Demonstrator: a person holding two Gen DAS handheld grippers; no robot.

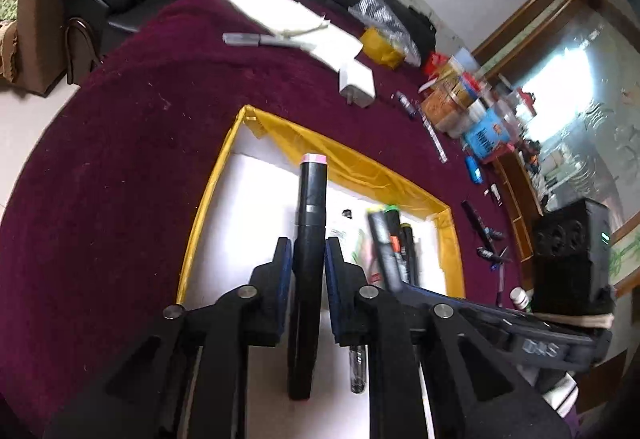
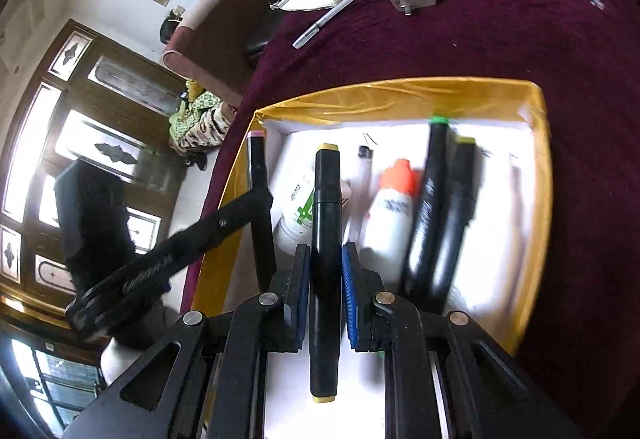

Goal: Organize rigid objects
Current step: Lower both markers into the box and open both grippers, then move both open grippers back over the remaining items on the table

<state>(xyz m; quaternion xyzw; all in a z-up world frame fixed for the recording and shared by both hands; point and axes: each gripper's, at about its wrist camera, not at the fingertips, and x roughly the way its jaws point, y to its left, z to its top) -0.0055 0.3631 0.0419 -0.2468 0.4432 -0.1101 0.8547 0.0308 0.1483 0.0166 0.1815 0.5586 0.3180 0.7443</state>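
Over the yellow-rimmed white box (image 2: 400, 99), the left gripper (image 1: 308, 259) clamps a pink-capped marker (image 1: 310, 223) and the right gripper (image 2: 325, 263) a yellow-capped marker (image 2: 326, 223), both likely light, stiff, smooth-barrelled, held mid-barrel.

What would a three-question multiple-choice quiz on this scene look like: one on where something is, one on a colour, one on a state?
1. Where does the white charger plug lie?
A. inside the box
B. on the maroon cloth beyond the box
C. on the sofa

2. What colour is the end cap of the marker in the left hand-held gripper?
A. pink
B. blue
C. white

3. What is the state of the right hand-held gripper?
A. open and empty
B. shut on a yellow-capped marker
C. shut on the bottle

Key: 1 B, it rests on cloth past the yellow-rimmed box. 2 A, the tip shows pink. 3 B, the pads press the marker's barrel.
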